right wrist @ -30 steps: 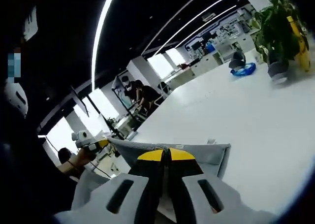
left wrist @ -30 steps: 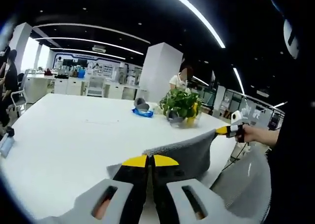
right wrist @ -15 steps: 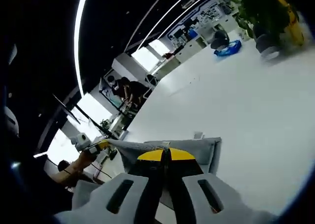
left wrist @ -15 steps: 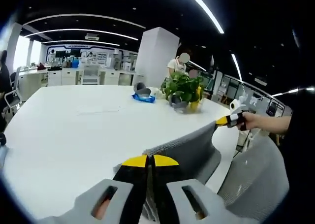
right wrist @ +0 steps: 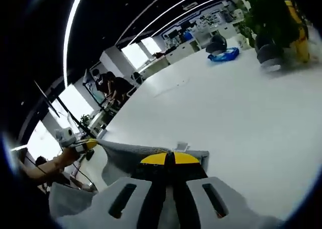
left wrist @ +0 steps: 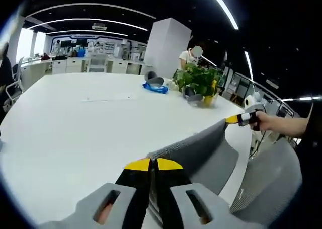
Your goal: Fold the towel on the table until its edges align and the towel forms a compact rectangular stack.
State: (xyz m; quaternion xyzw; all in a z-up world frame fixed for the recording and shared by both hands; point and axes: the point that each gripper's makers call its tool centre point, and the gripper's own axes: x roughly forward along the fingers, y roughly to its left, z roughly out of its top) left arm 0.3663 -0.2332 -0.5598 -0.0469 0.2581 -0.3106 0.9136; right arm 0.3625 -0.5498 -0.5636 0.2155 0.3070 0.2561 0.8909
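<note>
While the grey towel [left wrist: 198,156] hangs stretched between the two tools, its held edge runs as one long line from the left gripper [left wrist: 153,164] across to the right gripper [left wrist: 236,119], and that line is what the coming fold turns on. In the left gripper view the yellow-tipped jaws are pressed together on one corner of the cloth, and the fabric rises away from them to the far corner, where the other tool, held in a person's hand [left wrist: 274,124], pinches it. In the right gripper view the right gripper [right wrist: 168,158] is likewise clenched on its corner, with the towel [right wrist: 133,151] running off leftward to the left gripper [right wrist: 85,145]. The towel sits at the near edge of the white table [left wrist: 75,123], part of it draped over that edge toward a grey chair [left wrist: 266,188], so the open tabletop lies ahead of both tools. Neither arm looks clearly nearer the table; both corners appear lifted at about the same height. My judgement is that the next move calls for carrying the held edge forward over the tabletop, keeping it taut and level, to lay it square. A potted plant [left wrist: 201,83] and a blue item [left wrist: 155,87] stand well apart, farther across the table.
</note>
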